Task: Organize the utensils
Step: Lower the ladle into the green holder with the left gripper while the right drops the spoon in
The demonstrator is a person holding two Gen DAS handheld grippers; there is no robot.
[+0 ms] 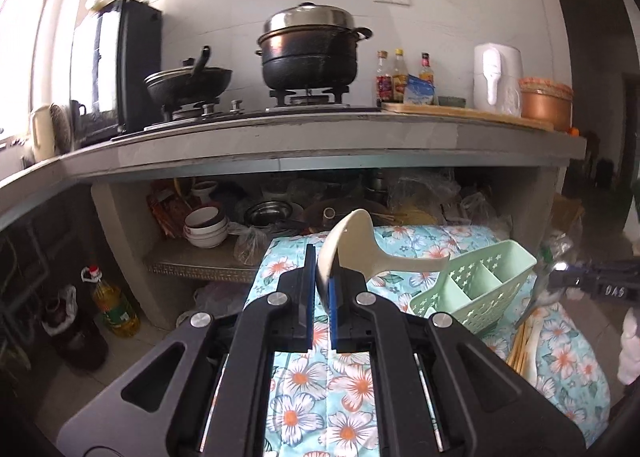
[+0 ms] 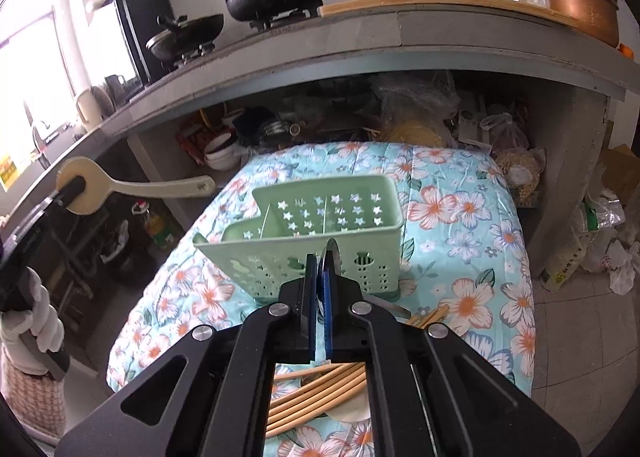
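Left gripper (image 1: 320, 257): we saw its fingers pinching the bowl of a cream rice paddle (image 1: 352, 245), which was in the air above the table.
Rice paddle: its handle pointed to the right, toward the green caddy; in the right wrist view the paddle (image 2: 120, 185) hung at the far left, well apart from the caddy.
Right gripper (image 2: 322, 269): its fingers were pressed together on a thin round metal piece (image 2: 330, 253) that stood up between them; we could not tell what utensil it was.
Green caddy (image 2: 320, 225): it stood upright on the table with the floral cloth (image 2: 460, 217), just beyond the right gripper, with star holes in its walls and dividers inside.
Chopsticks (image 2: 316, 393): a bundle lay on the cloth under the right gripper, near the caddy.
Gloved hand (image 2: 36, 321): it held the left gripper at the left edge.
Background: a counter with a black pot (image 1: 310, 49) on the stove.
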